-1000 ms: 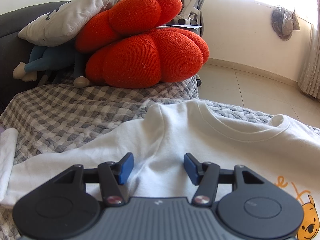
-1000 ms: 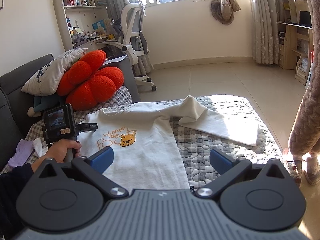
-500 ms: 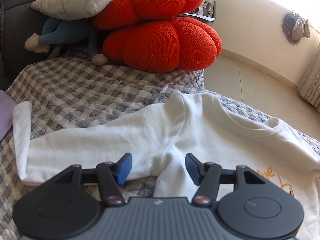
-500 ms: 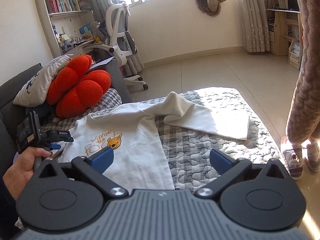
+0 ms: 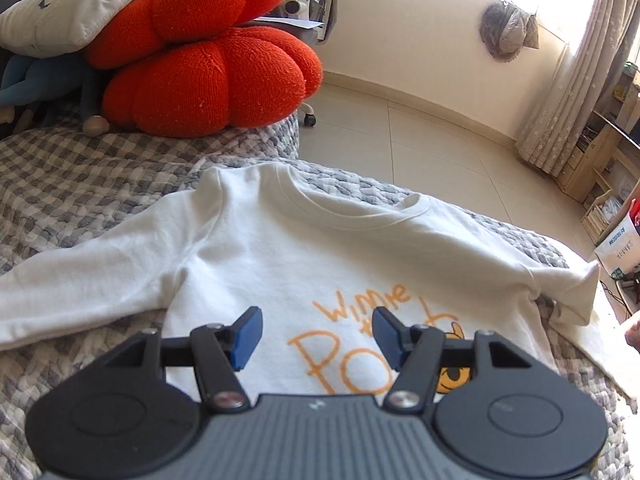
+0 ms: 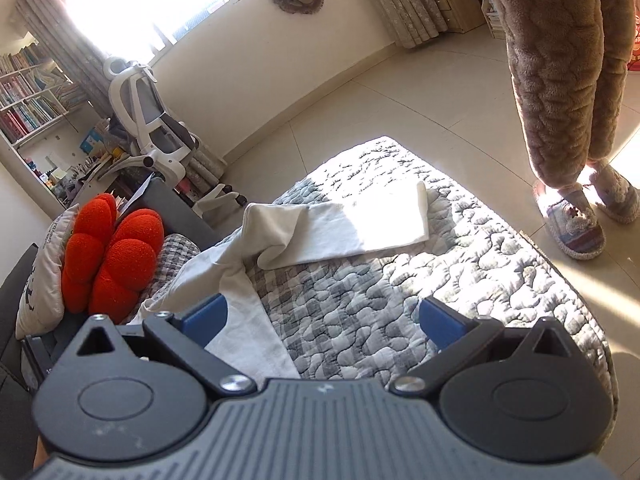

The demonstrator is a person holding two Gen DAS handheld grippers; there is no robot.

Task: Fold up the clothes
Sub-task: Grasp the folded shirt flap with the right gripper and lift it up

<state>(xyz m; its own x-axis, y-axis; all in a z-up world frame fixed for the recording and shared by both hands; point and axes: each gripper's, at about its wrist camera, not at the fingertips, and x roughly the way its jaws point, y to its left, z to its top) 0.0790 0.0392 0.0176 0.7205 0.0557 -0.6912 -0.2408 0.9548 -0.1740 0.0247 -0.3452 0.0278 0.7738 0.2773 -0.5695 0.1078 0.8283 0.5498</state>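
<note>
A white sweatshirt point(image 5: 304, 248) with an orange bear print point(image 5: 360, 304) lies face up on the grey quilted bed cover point(image 5: 72, 184), collar away from me. Its left sleeve point(image 5: 80, 276) stretches out flat to the left. My left gripper point(image 5: 316, 332) hovers open above the chest print, and no cloth is between its blue pads. In the right wrist view the sweatshirt's side edge point(image 6: 240, 312) runs under my right gripper point(image 6: 322, 316), which stands wide open and tilted above the cover. The other sleeve point(image 6: 360, 224) lies outstretched in sunlight beyond it.
A big orange knotted cushion point(image 5: 200, 60) and a grey-white pillow point(image 5: 72, 0) sit at the head of the bed. A person's legs in brown fleece and slippers point(image 6: 560, 80) stand by the bed's right edge. An office chair point(image 6: 152, 120) and bookshelves point(image 6: 28, 96) stand beyond.
The left gripper has swung right and lifted, from the left armpit to over the chest print. The right gripper has rolled and moved closer over the bed; the left hand has left its view.
</note>
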